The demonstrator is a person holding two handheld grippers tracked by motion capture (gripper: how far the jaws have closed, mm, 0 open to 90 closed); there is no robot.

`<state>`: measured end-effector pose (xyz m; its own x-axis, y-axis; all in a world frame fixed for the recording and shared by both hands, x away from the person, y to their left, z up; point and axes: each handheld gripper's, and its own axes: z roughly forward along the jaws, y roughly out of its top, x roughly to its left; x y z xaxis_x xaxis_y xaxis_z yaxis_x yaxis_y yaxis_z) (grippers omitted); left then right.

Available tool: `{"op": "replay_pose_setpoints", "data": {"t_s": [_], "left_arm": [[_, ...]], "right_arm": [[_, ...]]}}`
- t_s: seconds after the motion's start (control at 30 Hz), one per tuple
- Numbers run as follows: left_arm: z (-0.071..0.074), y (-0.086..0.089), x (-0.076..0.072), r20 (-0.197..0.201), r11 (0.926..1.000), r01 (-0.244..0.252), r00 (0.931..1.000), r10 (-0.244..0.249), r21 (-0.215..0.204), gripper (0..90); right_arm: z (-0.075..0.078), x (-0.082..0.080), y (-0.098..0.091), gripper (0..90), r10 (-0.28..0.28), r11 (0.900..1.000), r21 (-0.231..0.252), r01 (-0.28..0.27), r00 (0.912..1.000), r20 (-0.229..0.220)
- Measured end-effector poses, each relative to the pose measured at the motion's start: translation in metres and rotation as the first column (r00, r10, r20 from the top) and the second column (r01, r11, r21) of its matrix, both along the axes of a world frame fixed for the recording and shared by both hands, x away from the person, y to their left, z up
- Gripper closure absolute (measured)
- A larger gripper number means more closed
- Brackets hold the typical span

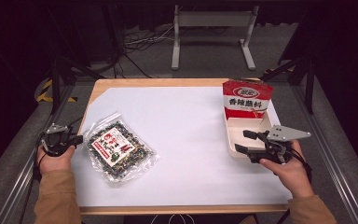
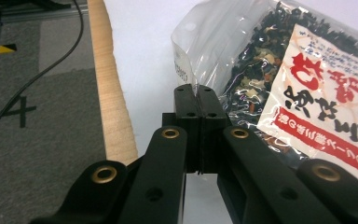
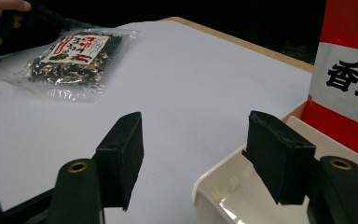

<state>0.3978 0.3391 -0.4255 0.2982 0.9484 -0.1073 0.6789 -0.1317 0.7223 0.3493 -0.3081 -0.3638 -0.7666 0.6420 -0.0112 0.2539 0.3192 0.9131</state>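
Note:
A clear bag of dark dried vegetables with a red-and-white label lies flat on the white sheet at the left. My left gripper is at the bag's left edge. In the left gripper view its jaws are pressed together with the bag's sealed plastic edge running into their tips. My right gripper stands open at the near left corner of a white tray. In the right gripper view one of its fingers hangs over the tray's rim, and nothing is between them.
A red-and-white seasoning packet stands upright in the tray's far end. The white sheet covers most of the wooden table. The table's left edge lies close beside the left gripper. A metal frame stands on the floor beyond.

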Motion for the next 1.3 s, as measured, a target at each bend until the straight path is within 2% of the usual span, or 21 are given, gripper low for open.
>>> {"op": "replay_pose_setpoints", "data": {"t_s": [0.17, 0.37, 0.57, 0.6, 0.63, 0.67, 0.73, 0.8, 0.83, 0.93, 0.97, 1.0, 1.03, 1.13, 1.17, 1.27, 1.3], "left_arm": [[0.014, 0.0, -0.006, 0.048, 0.9991, 0.008, 0.9989, -0.006, -0.042, 89.8], [0.038, -0.012, -0.015, 0.112, 0.9993, 0.032, 0.9932, -0.03, -0.019, 89.8], [0.065, -0.026, -0.026, 0.168, 0.9966, 0.08, 0.9829, -0.076, -0.02, 90.0], [0.065, -0.026, -0.026, 0.168, 0.9966, 0.08, 0.9829, -0.076, -0.02, 90.0], [0.074, -0.03, -0.03, 0.2, 0.9952, 0.096, 0.9756, -0.09, -0.019, 90.0], [0.074, -0.03, -0.03, 0.2, 0.9952, 0.096, 0.9756, -0.09, -0.019, 90.0], [0.083, -0.034, -0.035, 0.231, 0.9943, 0.107, 0.9676, -0.102, -0.008, 90.0], [0.094, -0.038, -0.041, 0.253, 0.9889, 0.14, 0.9596, -0.123, -0.049, 90.0], [0.099, -0.04, -0.044, 0.275, 0.9858, 0.16, 0.9512, -0.141, -0.05, 90.0], [0.109, -0.048, -0.05, 0.305, 0.9811, 0.189, 0.9373, -0.168, -0.04, 90.0], [0.112, -0.051, -0.052, 0.318, 0.9799, 0.197, 0.9317, -0.175, -0.035, 90.0], [0.118, -0.055, -0.056, 0.335, 0.9768, 0.212, 0.9232, -0.188, -0.034, 90.0], [0.12, -0.056, -0.058, 0.344, 0.9744, 0.222, 0.9184, -0.195, -0.038, 90.0], [0.132, -0.065, -0.065, 0.39, 0.9615, 0.272, 0.8903, -0.236, -0.04, 90.0], [0.132, -0.065, -0.065, 0.39, 0.9615, 0.272, 0.8903, -0.236, -0.04, 90.0], [0.145, -0.081, -0.075, 0.434, 0.9423, 0.334, 0.8524, -0.292, -0.022, 90.0], [0.151, -0.088, -0.078, 0.451, 0.931, 0.365, 0.833, -0.32, -0.013, 90.0]], "right_arm": [[0.0, 0.0, 0.0, 36.5, 0.0, 1.0, 0.001, 0.0, 1.0, 0.001], [0.0, 0.0, 0.002, 36.5, -0.001, 1.0, -0.001, 0.001, 1.0, -0.003], [0.001, 0.0, 0.003, 36.6, -0.001, 1.0, -0.002, 0.001, 1.0, 0.001], [0.001, 0.0, 0.002, 36.8, 0.0, 1.0, 0.001, 0.0, 1.0, 0.001], [0.002, 0.0, 0.002, 37.0, 0.0, 1.0, 0.007, 0.0, 1.0, -0.001], [0.002, 0.0, 0.002, 37.0, 0.0, 1.0, 0.007, 0.0, 1.0, -0.001], [0.003, 0.0, 0.0, 37.4, 0.003, 0.9999, 0.012, -0.003, 1.0, 0.001], [0.005, -0.001, -0.001, 37.6, -0.001, 0.9998, 0.019, 0.001, 1.0, 0.001], [0.006, -0.001, -0.002, 37.6, -0.004, 0.9997, 0.022, 0.004, 1.0, 0.002], [0.008, -0.001, -0.003, 37.6, -0.008, 0.9996, 0.028, 0.007, 1.0, 0.006], [0.008, -0.002, -0.003, 37.6, -0.006, 0.9996, 0.027, 0.006, 0.9999, 0.009], [0.008, -0.002, -0.003, 37.6, -0.005, 0.9996, 0.027, 0.005, 0.9999, 0.011], [0.009, -0.002, -0.003, 37.6, -0.004, 0.9996, 0.028, 0.004, 0.9999, 0.011], [0.01, -0.003, -0.003, 37.6, -0.003, 0.9995, 0.03, 0.003, 0.9999, 0.014], [0.01, -0.003, -0.003, 37.6, -0.003, 0.9995, 0.03, 0.003, 0.9999, 0.014], [0.011, -0.003, -0.005, 38.2, -0.005, 0.9994, 0.034, 0.004, 0.9999, 0.014], [0.011, -0.004, -0.005, 38.2, -0.007, 0.9994, 0.035, 0.007, 0.9999, 0.014]]}}
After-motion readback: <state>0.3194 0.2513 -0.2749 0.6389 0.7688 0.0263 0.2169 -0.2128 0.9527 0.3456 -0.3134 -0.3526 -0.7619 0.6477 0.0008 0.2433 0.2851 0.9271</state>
